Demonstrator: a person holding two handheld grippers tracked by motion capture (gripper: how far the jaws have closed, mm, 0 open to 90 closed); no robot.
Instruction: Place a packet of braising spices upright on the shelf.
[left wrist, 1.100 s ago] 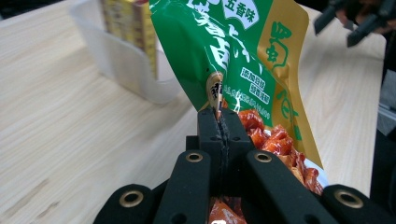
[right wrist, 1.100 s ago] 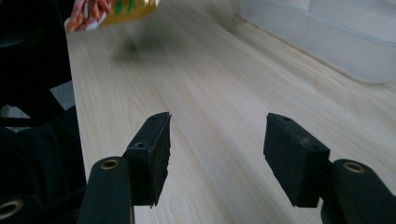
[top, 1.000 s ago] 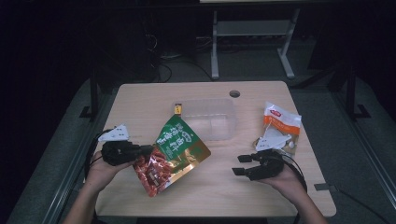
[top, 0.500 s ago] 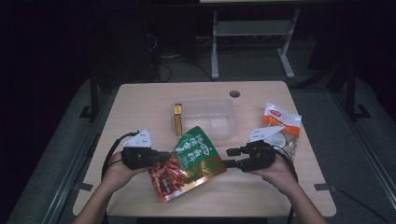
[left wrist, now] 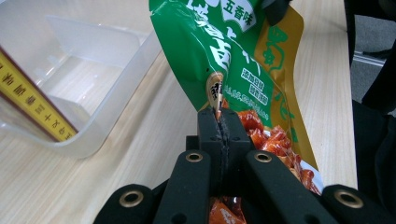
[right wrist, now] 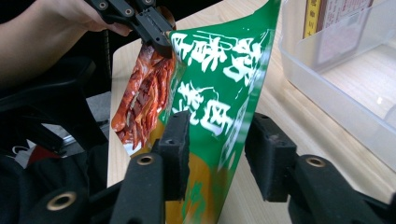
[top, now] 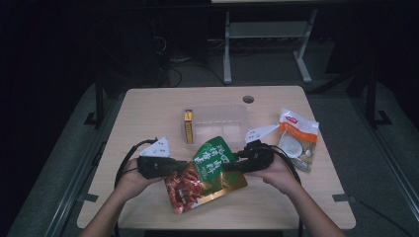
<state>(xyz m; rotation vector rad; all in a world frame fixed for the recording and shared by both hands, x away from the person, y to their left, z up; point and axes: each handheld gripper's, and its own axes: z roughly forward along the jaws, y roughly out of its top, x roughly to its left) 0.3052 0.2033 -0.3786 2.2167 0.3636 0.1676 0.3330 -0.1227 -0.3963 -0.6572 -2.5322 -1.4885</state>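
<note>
- Left gripper (top: 170, 167) is clamped tight on the left edge of the green, gold and red foil snack pouch (top: 207, 173). In the left gripper view the jaws sit flat together with just the thin edge of the film pinched between them. My guess is that it's there to anchor the bag so the other side has something to pull against.
- The left hand (top: 129, 178) comes in low from the near edge, with the gripper lying roughly level and pointing right.
- The pouch itself hangs between the two grippers over the near middle of the light wooden table (top: 148, 108), just in front of the clear plastic tray (top: 217, 118) with the yellow box (top: 188, 126) stood up in it.
- Right gripper (top: 236, 164) points left at the pouch's right side. Its jaws have just been closing, and the bag's right edge sits between them, but the pads (right wrist: 176, 140) aren't squeezing it yet, so no real grip.
- The right hand (top: 276, 170) mirrors the left, wrist level.
- Over at the far right, a white and orange packet (top: 296, 133) lies flat, untouched.
</note>
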